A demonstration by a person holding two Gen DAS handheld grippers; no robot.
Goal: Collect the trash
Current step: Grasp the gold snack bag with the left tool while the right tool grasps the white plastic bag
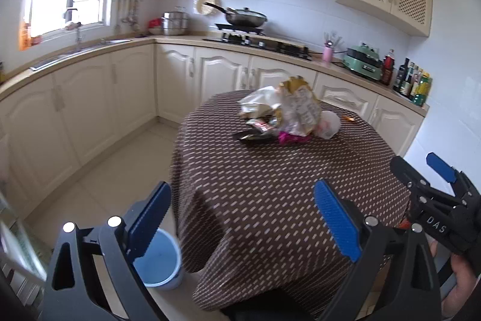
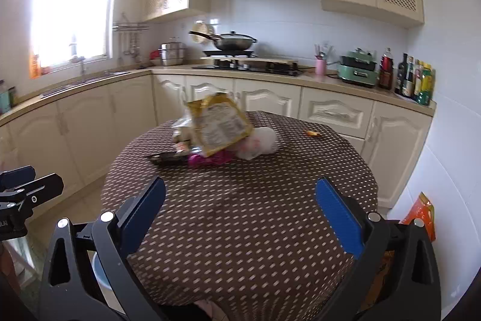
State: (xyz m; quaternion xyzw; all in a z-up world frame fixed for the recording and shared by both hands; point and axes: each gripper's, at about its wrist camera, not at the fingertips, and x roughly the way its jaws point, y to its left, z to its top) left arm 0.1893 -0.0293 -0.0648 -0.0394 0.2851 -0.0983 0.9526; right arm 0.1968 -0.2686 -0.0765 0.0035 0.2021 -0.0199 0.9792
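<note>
- Both tongs spread wide, empty: left tongs (image 1: 240, 218), right tongs (image 2: 240, 215).
- Wrapper pile (image 2: 216, 131) straight ahead on tabletop (image 2: 255, 215), well apart; neither tongs clearly nearer.
- Blue bin (image 1: 159, 257) below-left of left tongs.

Brown white-dashed tablecloth (image 2: 240, 215), light-blue bucket (image 1: 157, 263).
</note>
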